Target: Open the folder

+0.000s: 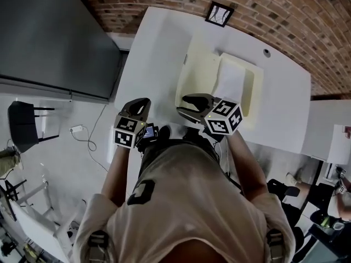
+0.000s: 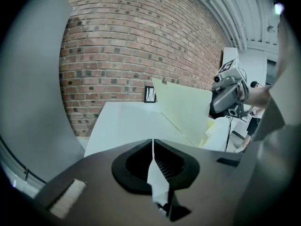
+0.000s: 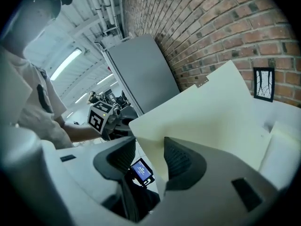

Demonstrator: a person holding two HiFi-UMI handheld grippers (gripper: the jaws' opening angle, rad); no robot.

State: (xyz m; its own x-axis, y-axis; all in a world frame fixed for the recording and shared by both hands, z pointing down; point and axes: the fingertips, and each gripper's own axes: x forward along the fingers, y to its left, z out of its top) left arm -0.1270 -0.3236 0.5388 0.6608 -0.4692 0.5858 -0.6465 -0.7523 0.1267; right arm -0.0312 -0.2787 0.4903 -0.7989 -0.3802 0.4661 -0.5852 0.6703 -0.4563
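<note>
Right hand-held gripper (image 3: 149,149) released, jaws astride raised folder cover (image 3: 211,112), probably to let it fall open; left hand-held gripper (image 2: 153,149) clenched, empty.

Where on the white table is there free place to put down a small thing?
Free: the table strip between the folder and the table's left edge, and the patch right of the folder, near the round hole. Crowded: the near edge, where the left gripper and right gripper are.
</note>
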